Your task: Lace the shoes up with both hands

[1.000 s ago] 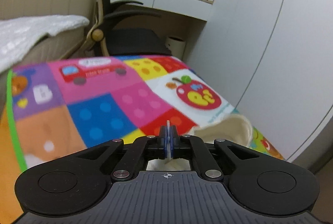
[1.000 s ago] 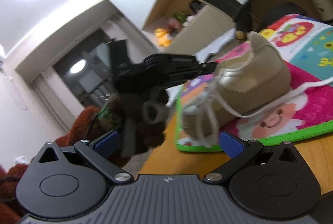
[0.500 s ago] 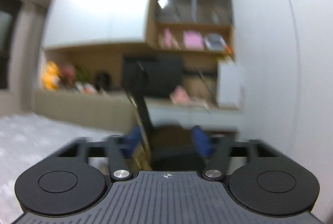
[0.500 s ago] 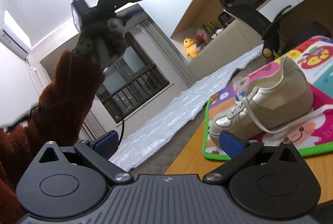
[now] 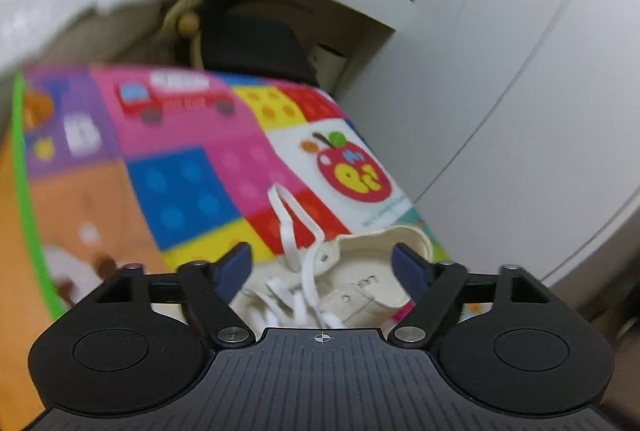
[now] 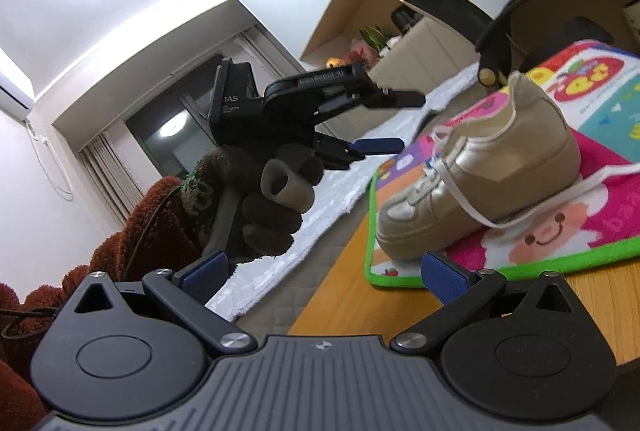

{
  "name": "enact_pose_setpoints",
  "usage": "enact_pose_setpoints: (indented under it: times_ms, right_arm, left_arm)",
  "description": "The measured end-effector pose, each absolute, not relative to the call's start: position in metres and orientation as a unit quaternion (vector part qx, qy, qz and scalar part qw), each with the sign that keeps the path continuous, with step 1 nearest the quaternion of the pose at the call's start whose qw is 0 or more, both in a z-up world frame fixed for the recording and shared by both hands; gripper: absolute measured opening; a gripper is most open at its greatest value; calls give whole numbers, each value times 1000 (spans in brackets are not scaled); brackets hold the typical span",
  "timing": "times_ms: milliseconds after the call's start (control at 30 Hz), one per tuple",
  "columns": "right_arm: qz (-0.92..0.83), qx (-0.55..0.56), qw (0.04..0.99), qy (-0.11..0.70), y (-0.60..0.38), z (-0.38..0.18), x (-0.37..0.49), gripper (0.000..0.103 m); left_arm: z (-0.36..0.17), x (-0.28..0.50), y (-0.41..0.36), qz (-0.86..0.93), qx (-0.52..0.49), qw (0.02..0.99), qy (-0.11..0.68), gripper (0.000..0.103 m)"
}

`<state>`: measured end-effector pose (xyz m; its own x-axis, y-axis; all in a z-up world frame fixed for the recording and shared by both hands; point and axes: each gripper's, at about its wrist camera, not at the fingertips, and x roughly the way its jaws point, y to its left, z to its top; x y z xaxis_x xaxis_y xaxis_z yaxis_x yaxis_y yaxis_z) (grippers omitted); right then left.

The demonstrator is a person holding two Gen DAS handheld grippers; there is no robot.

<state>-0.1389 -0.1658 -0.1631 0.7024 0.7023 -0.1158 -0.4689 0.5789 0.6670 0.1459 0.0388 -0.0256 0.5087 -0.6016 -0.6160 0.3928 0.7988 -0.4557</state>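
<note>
While its jaws are opening with nothing pressed between the pads, the left claw (image 5: 322, 265) is held over the shoe (image 5: 360, 281); the right claw (image 6: 324, 273) is spread wide and empty, well apart from it. A lace (image 5: 288, 219), judged limp and light, is best pinched near its free end. The beige shoe, laces loose, is set near the mat (image 5: 180, 171) corner on the bench (image 6: 360, 311).
</note>
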Motion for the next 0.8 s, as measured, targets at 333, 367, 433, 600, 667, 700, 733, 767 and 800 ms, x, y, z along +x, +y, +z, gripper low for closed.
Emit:
enact_pose_setpoints:
  times_ms: [333, 367, 433, 600, 667, 700, 733, 767, 800]
  right_arm:
    - [322, 264, 889, 189, -159, -151, -145, 103]
    - [317, 249, 896, 185, -158, -146, -146, 103]
    - [315, 223, 904, 183, -155, -133, -141, 103]
    - [323, 222, 898, 201, -153, -105, -95, 103]
    - [317, 247, 887, 228, -154, -94, -59, 103]
    - [315, 265, 877, 248, -155, -89, -39, 103]
    - [312, 284, 865, 272, -155, -85, -17, 103]
    - [311, 302, 850, 299, -155, -81, 4, 103]
    - [315, 317, 836, 318, -154, -79, 22, 103]
  left_arm:
    - [-39, 176, 61, -293, -303, 853, 309, 95]
    - [-38, 172, 70, -274, -300, 868, 285, 95]
    - [-41, 162, 85, -239, -268, 897, 259, 96]
    - [-85, 121, 118, -245, -210, 919, 225, 100]
    - [-101, 104, 124, -248, -179, 930, 203, 100]
    - [-105, 97, 125, -253, -168, 933, 194, 100]
    - [-108, 91, 126, -263, -162, 933, 187, 100]
    - [-110, 85, 126, -273, -156, 932, 180, 100]
    - [-106, 80, 126, -288, -156, 929, 175, 100]
